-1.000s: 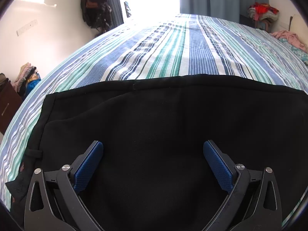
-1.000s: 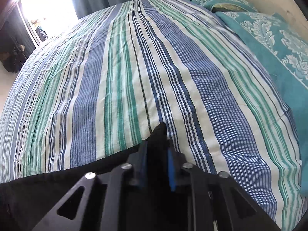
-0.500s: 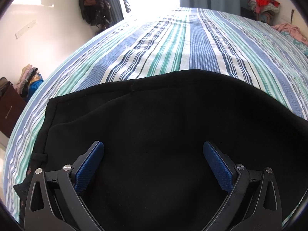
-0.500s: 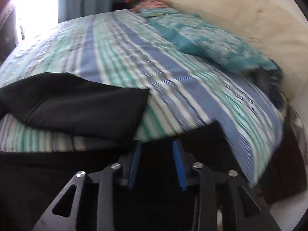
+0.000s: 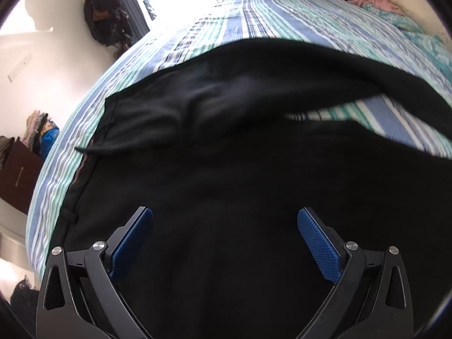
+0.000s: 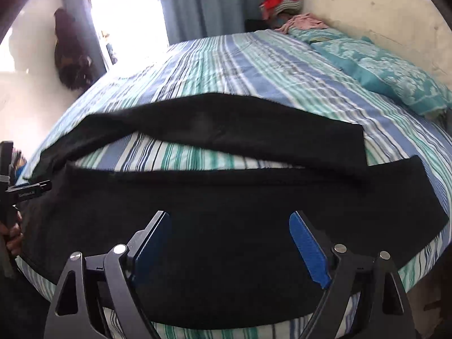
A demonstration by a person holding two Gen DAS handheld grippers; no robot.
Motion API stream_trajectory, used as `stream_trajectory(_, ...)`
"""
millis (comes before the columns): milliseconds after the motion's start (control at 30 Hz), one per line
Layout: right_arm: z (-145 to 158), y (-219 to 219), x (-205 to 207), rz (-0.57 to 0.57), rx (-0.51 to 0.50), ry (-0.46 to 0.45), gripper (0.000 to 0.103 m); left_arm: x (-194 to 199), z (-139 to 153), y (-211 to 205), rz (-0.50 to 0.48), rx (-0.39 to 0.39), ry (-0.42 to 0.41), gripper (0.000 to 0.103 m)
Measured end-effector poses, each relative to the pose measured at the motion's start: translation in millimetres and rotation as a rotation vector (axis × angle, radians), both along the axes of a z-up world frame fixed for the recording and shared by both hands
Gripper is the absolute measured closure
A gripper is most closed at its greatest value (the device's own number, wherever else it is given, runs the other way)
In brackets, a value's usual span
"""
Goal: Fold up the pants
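Black pants (image 6: 226, 206) lie spread across the near part of a bed (image 6: 254, 65) covered in a sheet striped blue, green and white. Seen from the right wrist, one leg (image 6: 214, 124) runs across the bed further back and the other leg (image 6: 254, 197) lies nearer, the two parted by a wedge of bare sheet that narrows toward the right, where the far leg's cuff end rests over the near leg. From the left wrist the pants (image 5: 226, 169) fill most of the view, with the seamed edge at the left close to the side of the bed and a creased fold in the cloth further up.

The right gripper (image 6: 228, 243) hangs above the near leg with its jaws spread wide; they have just been opening, and nothing is between the blue pads (image 6: 308, 245), which do not press on the cloth. The left gripper (image 5: 224, 237) is likewise wide apart over the black cloth, pads (image 5: 317, 247) clear of it and holding nothing. At the left edge of the right wrist view a hand (image 6: 12, 234) grips a black handle.

A teal patterned pillow (image 6: 381, 70) lies at the far right of the bed by the wall, and blue curtains (image 6: 214, 2) hang beside a bright window
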State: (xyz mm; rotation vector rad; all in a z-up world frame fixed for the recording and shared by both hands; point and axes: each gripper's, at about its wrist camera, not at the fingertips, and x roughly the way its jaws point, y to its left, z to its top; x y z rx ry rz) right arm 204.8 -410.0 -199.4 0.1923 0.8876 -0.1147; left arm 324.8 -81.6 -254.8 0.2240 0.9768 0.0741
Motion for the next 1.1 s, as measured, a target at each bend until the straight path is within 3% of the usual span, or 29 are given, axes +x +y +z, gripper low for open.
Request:
stream_trajectory(100, -30, 14, 8, 0.028, 0.001, 0.103, 0.017, -21, -5, 18, 0.047, -0.084, -0.045, 0.001)
stream_trajectory(167, -34, 12, 5, 0.025, 0.012, 0.087, 0.01, -20, -8, 23, 0.052, -0.124, -0.031, 0.001)
stream_trajectory(233, -40, 10, 2, 0.032, 0.026, 0.088, 0.0, -16, -11, 21, 0.048, -0.121, -0.021, 0.0)
stream_trajectory(433, -46, 6, -6, 0.003, 0.06, 0.063, 0.0, -22, -13, 13, 0.042, -0.09, -0.06, 0.001)
stream_trajectory(533, -39, 4, -5, 0.049, 0.06, 0.08, 0.002, -23, -14, 14, 0.041, -0.089, -0.066, 0.001)
stream_trajectory(667, -12, -67, -39, -0.208, 0.333, -0.184, 0.004, -25, -14, 17, 0.039, -0.092, -0.077, 0.001)
stream_trajectory(700, -16, -87, -46, -0.289, 0.403, -0.204, 0.004, -25, -14, 17, 0.038, -0.092, -0.083, 0.001)
stream_trajectory(767, -35, -116, -49, -0.387, 0.526, -0.155, 0.009, -26, -14, 17, 0.037, -0.089, -0.09, 0.001)
stream_trajectory(933, -37, -130, -28, -0.379, 0.547, -0.199, 0.012, -27, -14, 17, 0.037, -0.089, -0.09, 0.001)
stream_trajectory(1100, -55, -158, -22, -0.542, 0.666, -0.251, 0.016, -27, -14, 16, 0.039, -0.082, -0.092, 0.001)
